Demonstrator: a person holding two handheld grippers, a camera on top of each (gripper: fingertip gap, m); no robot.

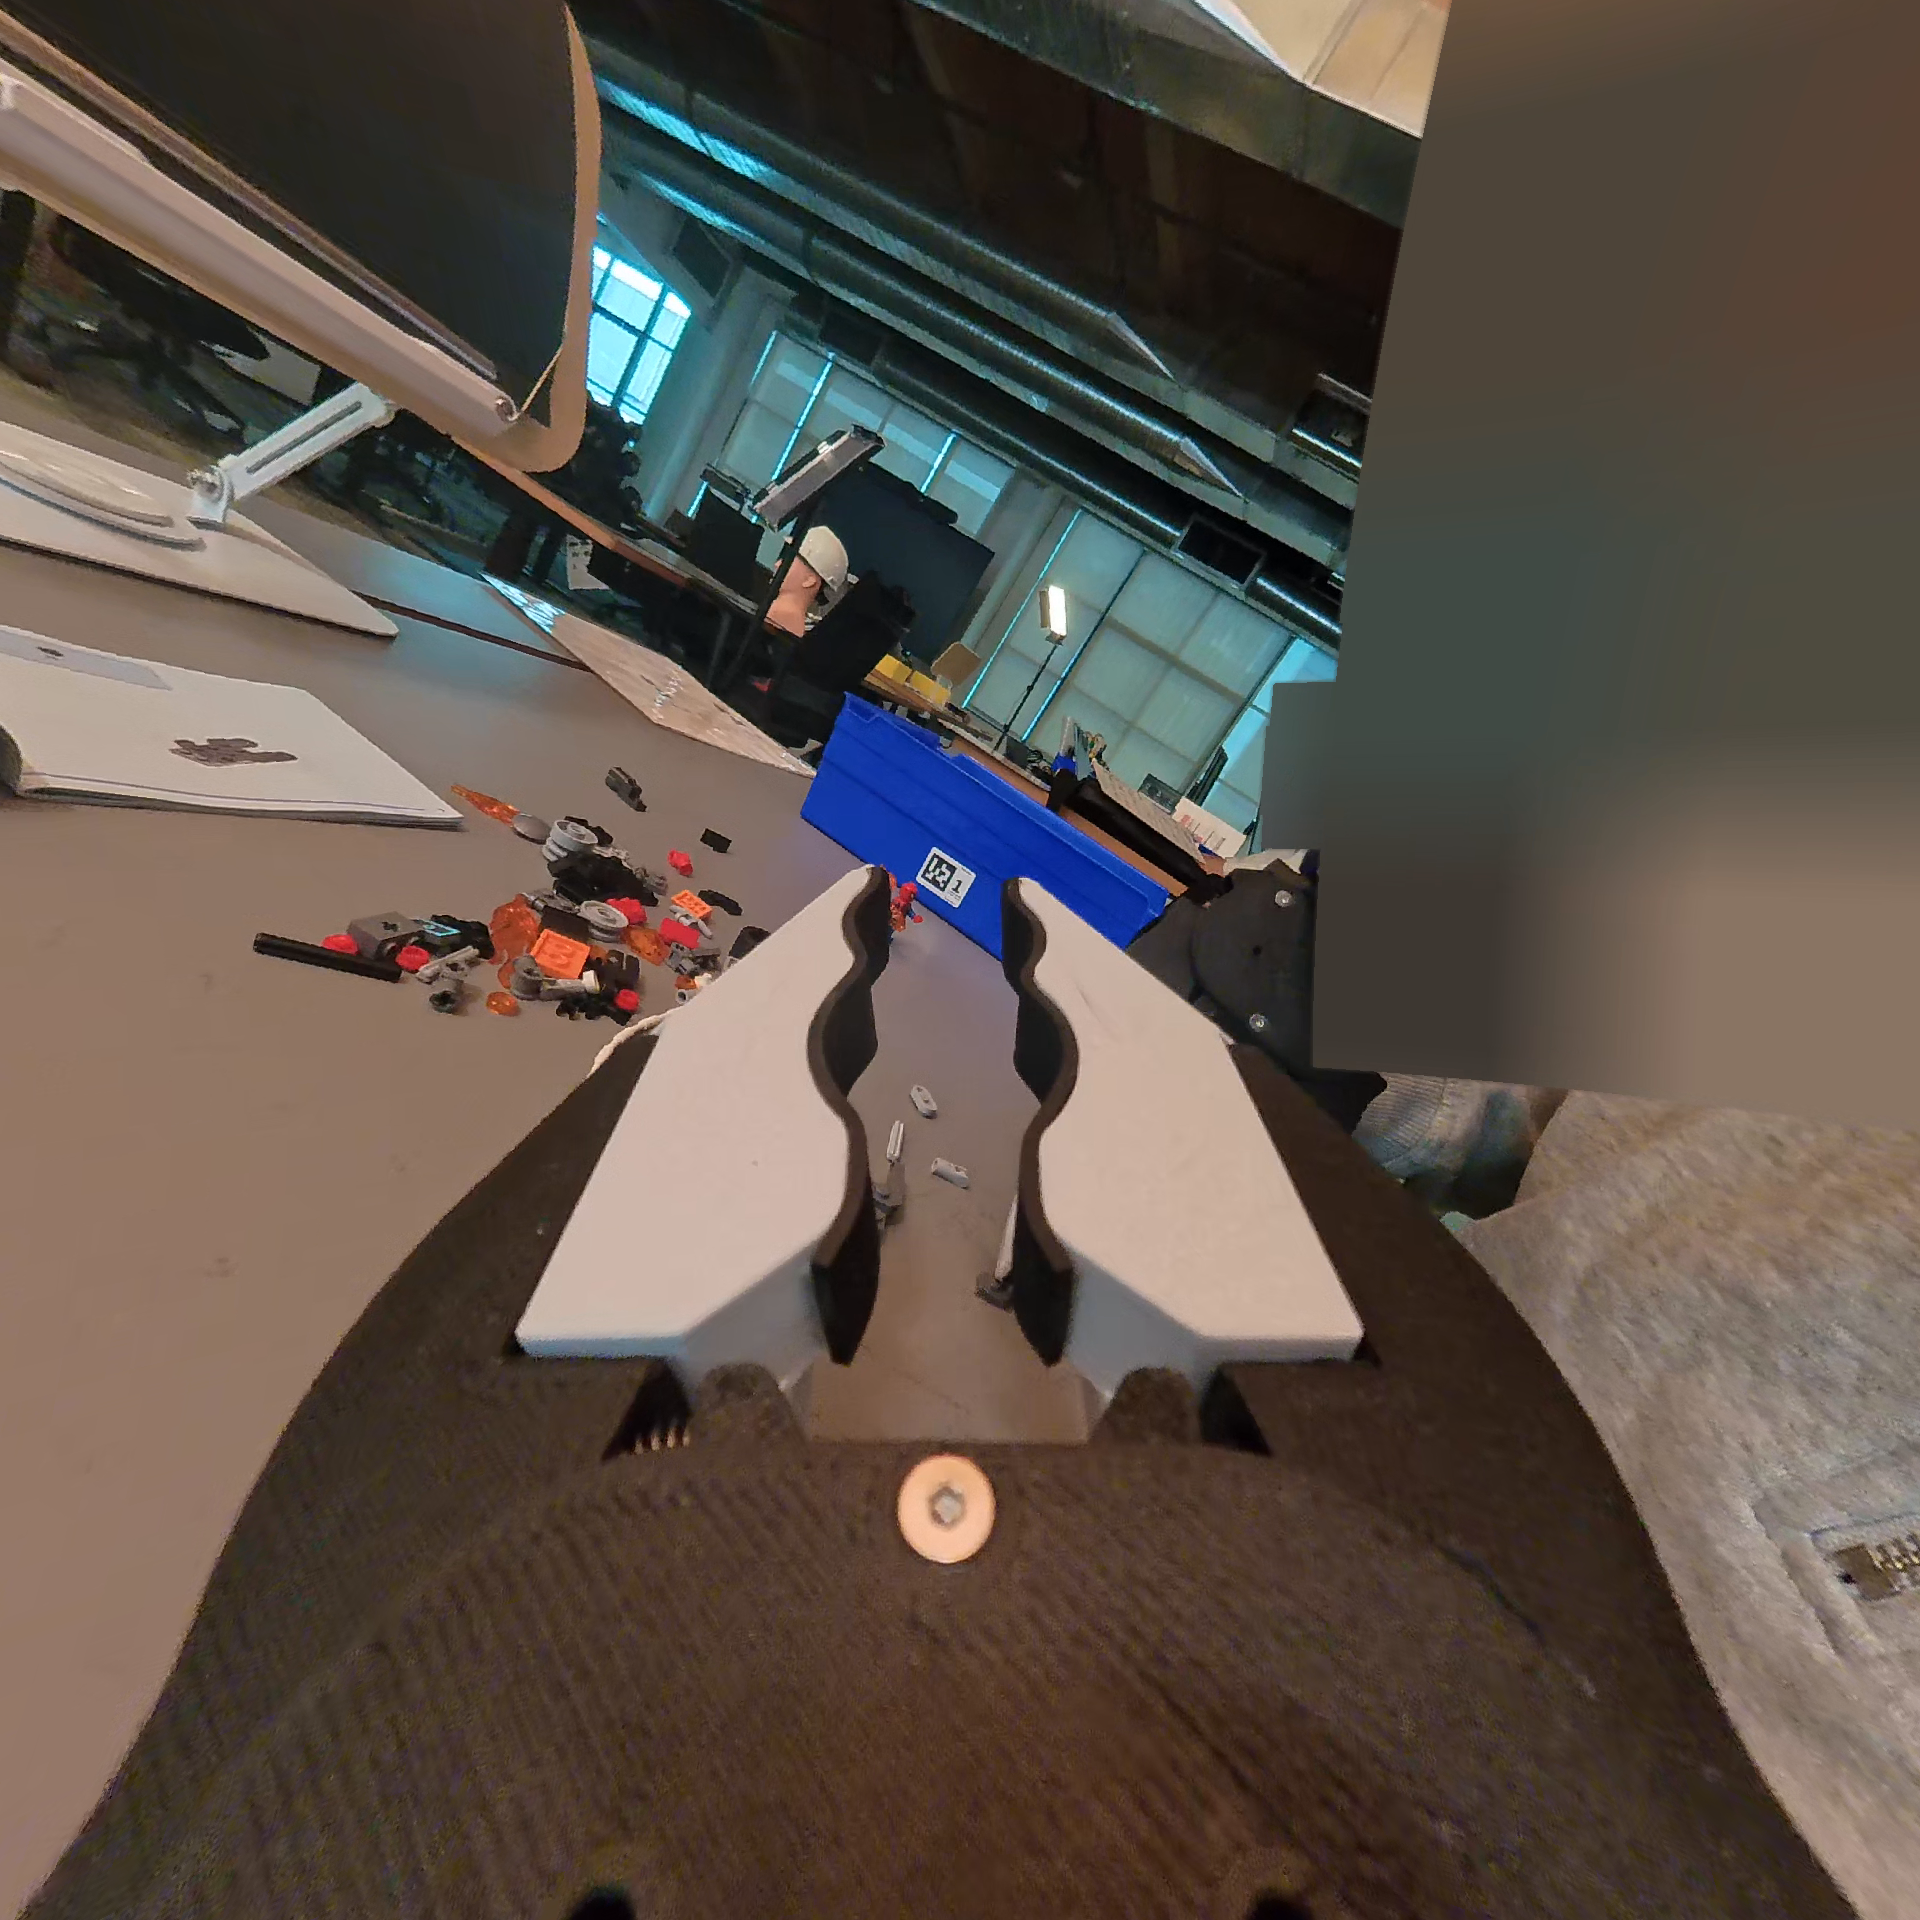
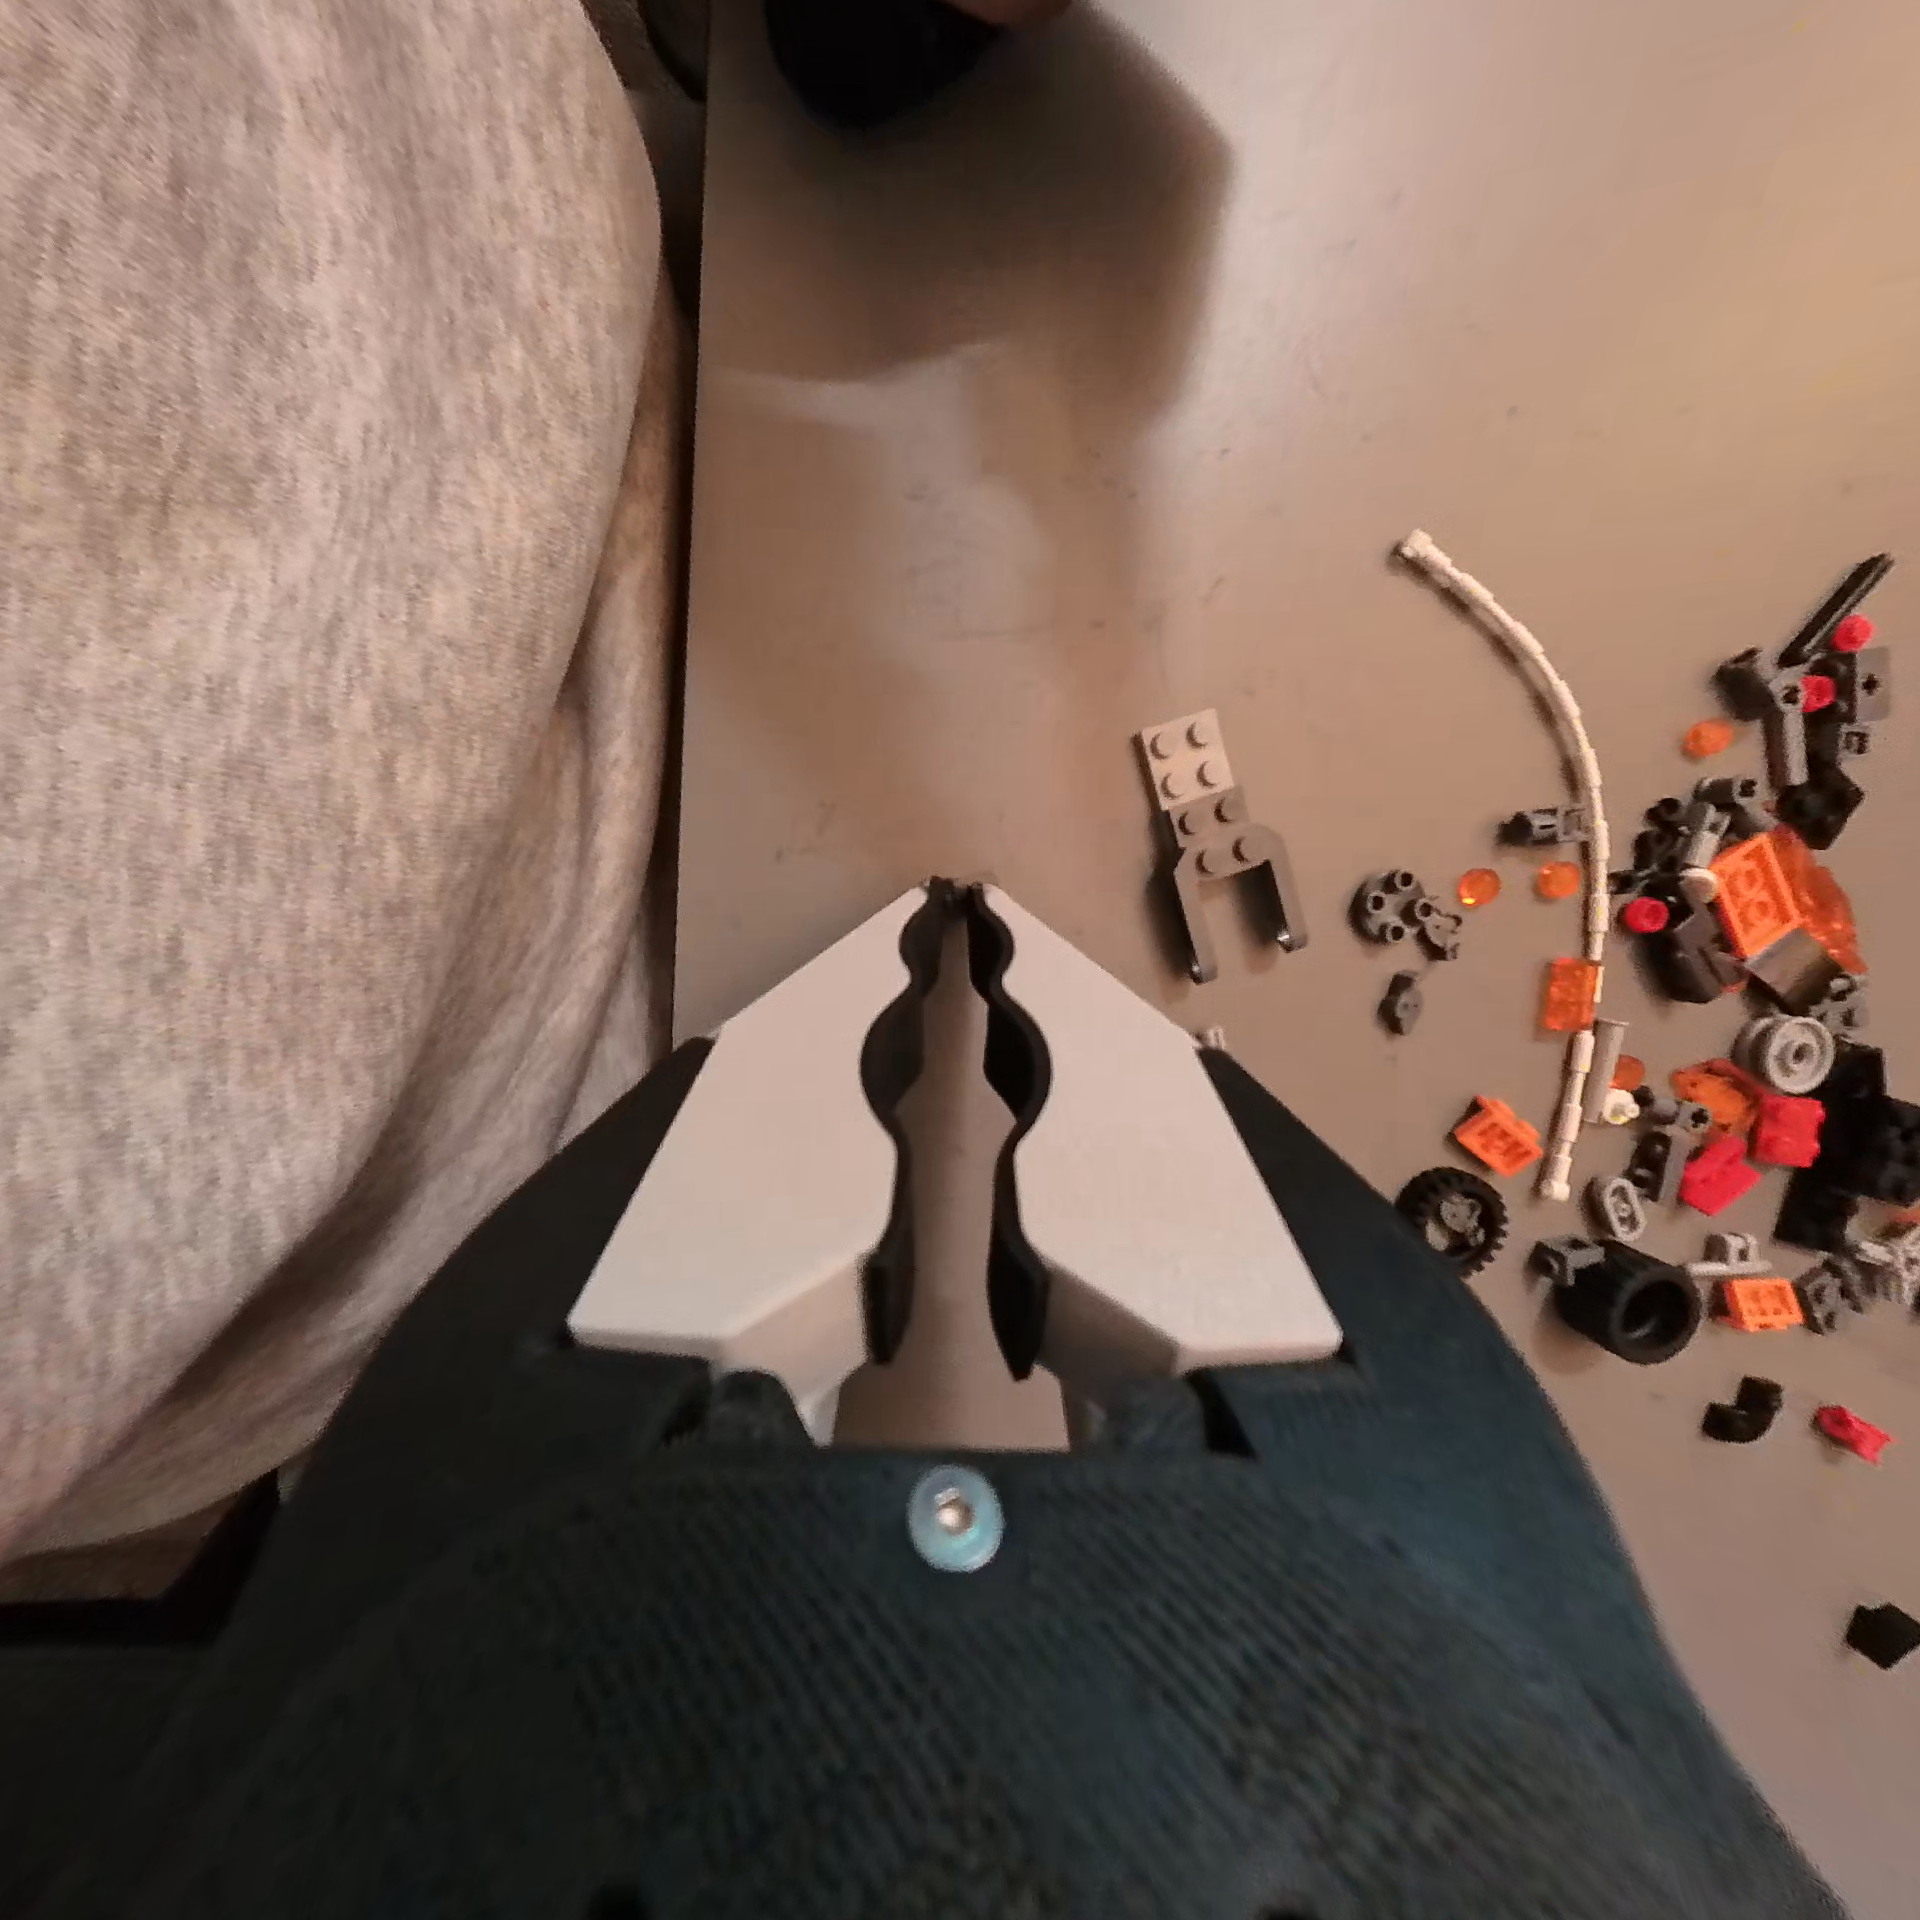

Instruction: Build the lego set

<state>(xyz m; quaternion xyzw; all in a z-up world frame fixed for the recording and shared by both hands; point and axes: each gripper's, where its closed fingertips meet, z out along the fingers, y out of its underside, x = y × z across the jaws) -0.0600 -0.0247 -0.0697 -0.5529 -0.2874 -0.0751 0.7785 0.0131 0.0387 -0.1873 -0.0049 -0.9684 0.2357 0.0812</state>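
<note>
On the grey table (image 1: 312, 1195), a loose pile of lego pieces (image 1: 561, 925) in black, grey, red and clear orange is the landmark. In the left wrist view an open instruction booklet (image 1: 208, 748) lies just beyond the pile to its left, a white lamp base (image 1: 104, 499) stands farther off behind the booklet, and a blue bin (image 1: 966, 831) sits beyond the pile to its right. The left hand-held gripper (image 1: 940, 894) hovers to the right of the pile with its fingers spread apart and nothing between them; a few small grey pieces (image 1: 925, 1143) lie on the table under the gap. In the right wrist view the right hand-held gripper (image 2: 956, 885) is well left of the pile (image 2: 1766, 987), near the table edge beside a person's grey sweatshirt (image 2: 291, 623), its fingers pressed together on a tiny dark piece (image 2: 954, 885) too small to identify. Between this gripper and the pile lies a small grey plate assembly (image 2: 1216, 842) with a forked end, and a curved white flexible hose (image 2: 1548, 790) runs along the pile's near side. A black tyre (image 2: 1452, 1216) and a black cylinder (image 2: 1642, 1311) sit at the pile's lower fringe.
</note>
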